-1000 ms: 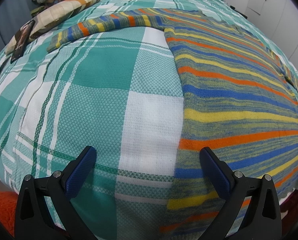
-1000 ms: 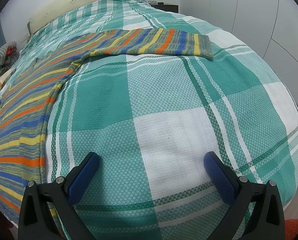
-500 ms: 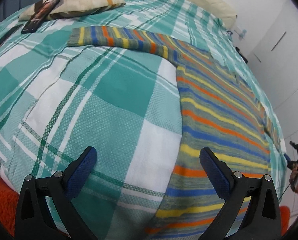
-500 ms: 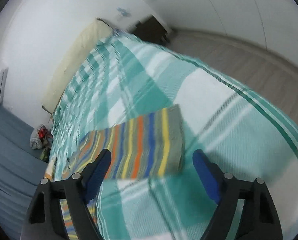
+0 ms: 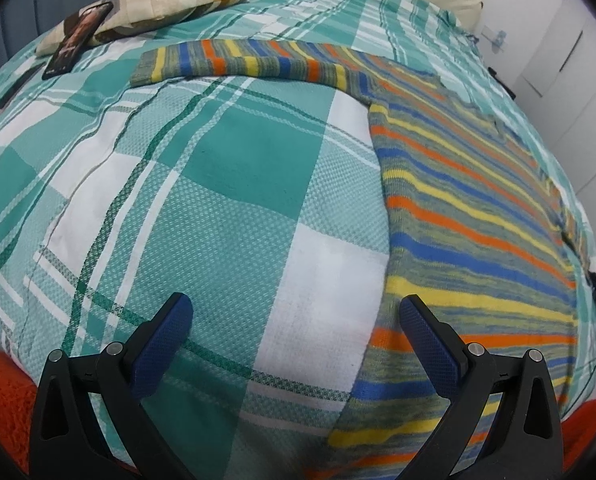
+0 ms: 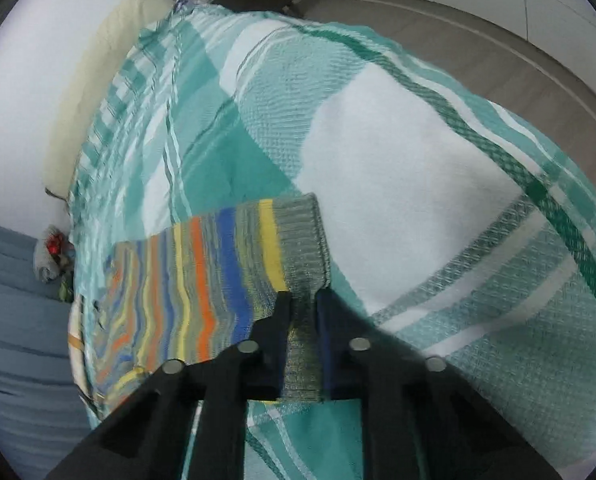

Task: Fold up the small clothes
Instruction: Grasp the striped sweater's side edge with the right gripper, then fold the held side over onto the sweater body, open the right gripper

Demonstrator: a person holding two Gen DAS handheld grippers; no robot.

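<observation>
Now right tool (image 6: 303,300) pinches sweater (image 5: 478,216) cuff edge; left tool (image 5: 294,312) gapes above bare bedspread (image 5: 226,208).

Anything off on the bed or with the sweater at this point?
Nothing stands out. The striped sweater lies flat on the plaid bedspread, sleeves spread; the right gripper is shut on one sleeve cuff. No tears visible.

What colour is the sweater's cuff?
Plain grey-green ribbing on the cuff, clearest in the right wrist view.
</observation>
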